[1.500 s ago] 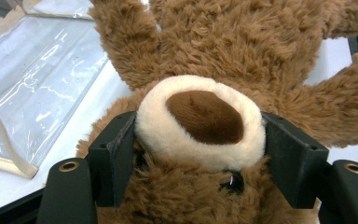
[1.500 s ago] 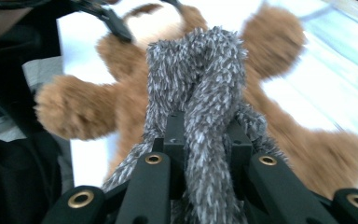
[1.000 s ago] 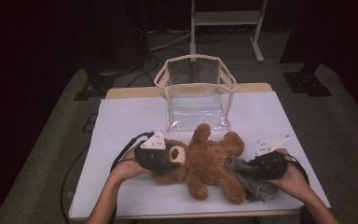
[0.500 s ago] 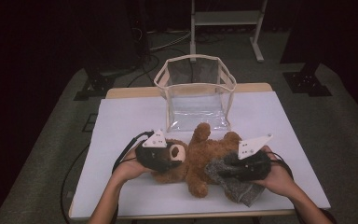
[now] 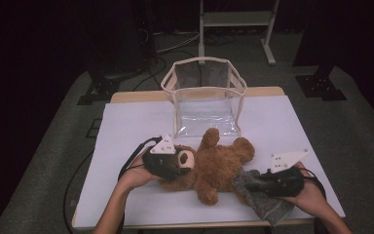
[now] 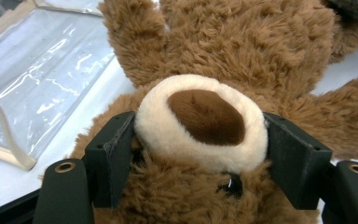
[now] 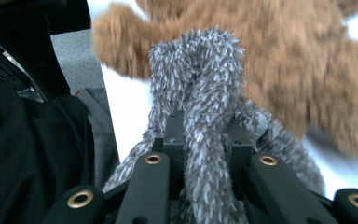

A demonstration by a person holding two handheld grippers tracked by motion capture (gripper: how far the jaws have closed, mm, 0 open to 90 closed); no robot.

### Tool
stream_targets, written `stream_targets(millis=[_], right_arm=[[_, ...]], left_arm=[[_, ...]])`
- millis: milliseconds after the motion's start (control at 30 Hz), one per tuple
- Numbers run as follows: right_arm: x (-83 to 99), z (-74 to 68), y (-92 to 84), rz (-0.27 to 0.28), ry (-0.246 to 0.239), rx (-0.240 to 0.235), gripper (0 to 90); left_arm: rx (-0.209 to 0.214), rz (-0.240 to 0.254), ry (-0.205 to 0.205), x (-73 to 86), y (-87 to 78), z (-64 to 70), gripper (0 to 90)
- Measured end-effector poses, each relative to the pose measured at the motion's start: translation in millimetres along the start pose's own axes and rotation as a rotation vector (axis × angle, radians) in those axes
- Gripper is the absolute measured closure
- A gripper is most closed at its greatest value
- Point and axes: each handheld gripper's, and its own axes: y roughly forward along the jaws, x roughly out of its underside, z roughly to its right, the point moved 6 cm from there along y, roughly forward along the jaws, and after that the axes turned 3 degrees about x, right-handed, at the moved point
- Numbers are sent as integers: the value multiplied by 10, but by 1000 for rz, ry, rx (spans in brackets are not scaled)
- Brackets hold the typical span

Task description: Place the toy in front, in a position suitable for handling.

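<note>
Brown teddy bear [image 5: 214, 163] — lengthwise across table, head left

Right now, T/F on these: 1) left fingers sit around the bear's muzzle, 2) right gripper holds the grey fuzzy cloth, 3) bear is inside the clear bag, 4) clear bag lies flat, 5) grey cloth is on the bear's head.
1) True: the left gripper has its fingers on either side of the teddy bear muzzle.
2) True: the right gripper is shut on the grey fuzzy cloth.
3) False: the bear lies on the table, in front of the clear bag.
4) False: the bag stands upright, open at the top.
5) False: the cloth lies by the bear's legs, at the far end from its head.
</note>
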Motion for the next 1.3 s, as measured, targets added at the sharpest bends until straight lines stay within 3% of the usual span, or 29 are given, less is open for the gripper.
stream_targets(millis=[167, 300, 500, 633, 767, 1000, 1100, 1300], right_arm=[[-243, -42, 223, 0, -54, -36, 751], [-245, -85, 275, 0, -65, -58, 751], [46, -58, 116, -8, -20, -47, 751], [194, 8, 0, -12, 18, -17, 751], [126, 90, -51, 17, 28, 12, 750], [-218, 149, 107, 41, -33, 16, 745], [-177, 157, 144, 41, -21, 1, 745], [83, 198, 74, 40, 53, -9, 744]], left_arm=[[-5, -10, 7, 5, -10, 15, 289], [-10, -7, 0, 10, -16, 12, 291], [-5, -8, -3, -5, -12, 27, 291], [22, -24, 37, -11, -13, 82, 292], [29, -34, 52, -6, -16, 100, 293], [31, -30, 48, 21, -31, 96, 290], [39, -17, 41, 29, -31, 98, 292], [44, -26, 56, 19, -28, 114, 294]])
